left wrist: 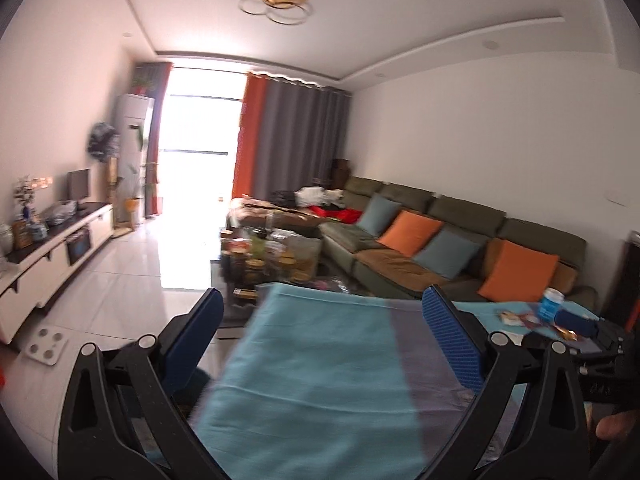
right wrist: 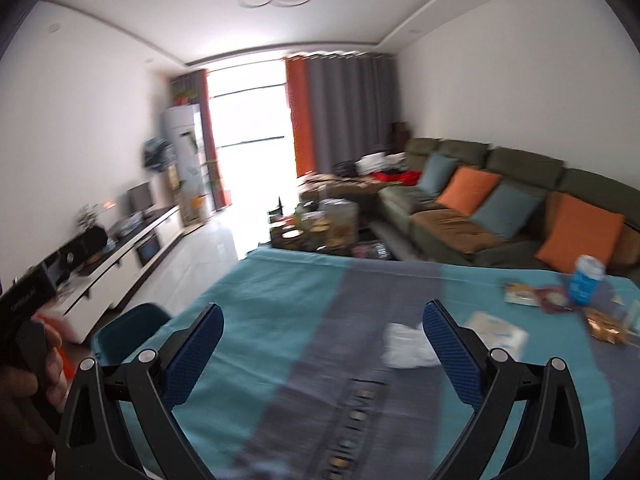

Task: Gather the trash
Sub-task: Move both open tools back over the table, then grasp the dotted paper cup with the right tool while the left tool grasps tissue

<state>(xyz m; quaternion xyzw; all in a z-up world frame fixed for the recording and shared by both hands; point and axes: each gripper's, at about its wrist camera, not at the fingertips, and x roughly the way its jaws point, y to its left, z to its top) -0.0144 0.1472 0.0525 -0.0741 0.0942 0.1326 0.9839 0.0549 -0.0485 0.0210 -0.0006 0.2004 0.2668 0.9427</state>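
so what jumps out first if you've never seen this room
The teal tablecloth fills the foreground under both open claws, with trash at its right end: a crumpled white tissue, wrappers and a blue cup. Behind, orange cushions glow on the green sofa.

Green sofa (left wrist: 440, 220) (orange cushions (left wrist: 412, 231)), bright window (left wrist: 200, 128)

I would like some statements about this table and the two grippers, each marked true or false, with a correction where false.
1. Both grippers are empty. True: the left gripper and the right gripper stand wide open with nothing between the fingers.
2. The tablecloth is red. False: it is teal with a grey stripe.
3. A crumpled white tissue lies on the cloth. True.
4. The blue and white cup lies on the floor. False: it stands on the table, near the sofa.
5. All sofa cushions are orange. False: orange and blue ones alternate.
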